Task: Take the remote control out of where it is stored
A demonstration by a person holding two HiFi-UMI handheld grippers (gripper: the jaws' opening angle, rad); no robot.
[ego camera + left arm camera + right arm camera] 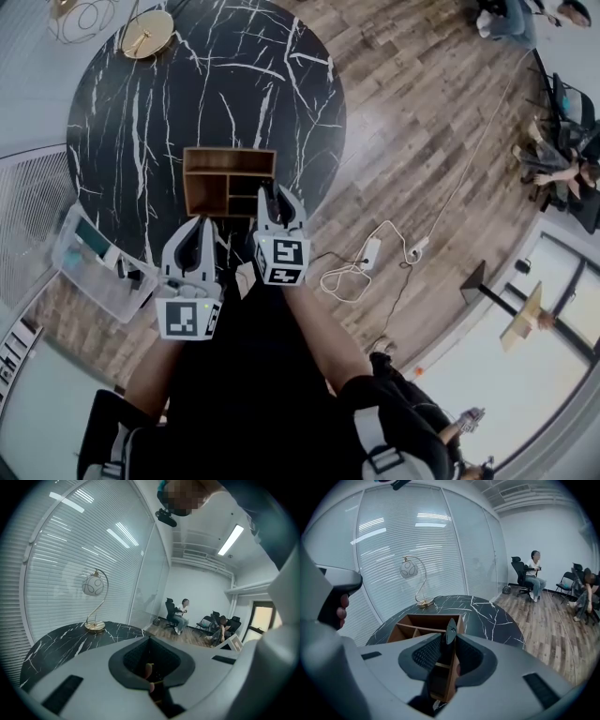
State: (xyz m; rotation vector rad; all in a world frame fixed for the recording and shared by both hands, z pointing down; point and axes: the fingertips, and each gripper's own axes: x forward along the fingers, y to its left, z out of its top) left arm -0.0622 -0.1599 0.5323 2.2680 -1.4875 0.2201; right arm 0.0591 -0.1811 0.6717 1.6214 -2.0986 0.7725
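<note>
Table: A round black table [187,94] with white cracks fills the upper left of the head view.
Box: A brown wooden box [228,153] with little rooms inside sits on the table, near the middle of the head view.
Remote: The dark remote control [450,629] stands on its end in the room at the right side of the box. Its tip pokes up above the box edge, in the middle of the right gripper view.
Right gripper: The right gripper [450,637] is at the right side of the box. Its jaws are spread, one on each side of the remote. The right wall of the box runs between them too. A gap shows beside the remote, so it is not pinched.
Left gripper: The left gripper [197,225] is below and left of the box in the head view, not touching it. Its jaws are pressed together with nothing between them.
Lamp: A gold lamp [147,37] stands at the far edge of the table, at the upper left.
Bin: A clear plastic bin [89,277] sits at the left edge, by the table.
Floor: A white cord [347,277] lies on the wood floor, right of the grippers.
People: People [533,573] sit on chairs at the right of the right gripper view.
</note>
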